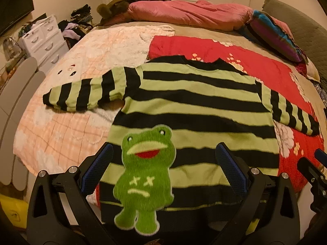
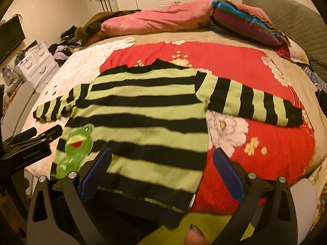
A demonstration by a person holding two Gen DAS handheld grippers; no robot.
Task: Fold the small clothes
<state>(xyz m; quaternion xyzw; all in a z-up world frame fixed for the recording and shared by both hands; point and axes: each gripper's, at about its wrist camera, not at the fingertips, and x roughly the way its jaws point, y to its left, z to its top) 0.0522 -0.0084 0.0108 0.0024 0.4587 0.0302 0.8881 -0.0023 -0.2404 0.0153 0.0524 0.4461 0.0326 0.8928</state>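
Observation:
A small green-and-black striped sweater [image 1: 194, 102] lies flat on the bed, front up, both sleeves spread out to the sides. A fuzzy green frog patch [image 1: 145, 175] sits near its hem. My left gripper [image 1: 163, 159] is open, hovering over the hem with the frog patch between its blue pads. In the right wrist view the sweater [image 2: 147, 112] fills the middle and the frog patch [image 2: 77, 147] is at the lower left. My right gripper [image 2: 161, 163] is open over the sweater's lower right corner. The left gripper also shows at the left edge [image 2: 32, 140].
The sweater rests on a red flowered blanket [image 2: 255, 71] and a pale peach quilt [image 1: 71, 122]. A pink duvet [image 1: 184, 12] and a striped cushion [image 2: 245, 24] lie at the far side. White drawers [image 1: 45, 40] and a clothes pile stand left of the bed.

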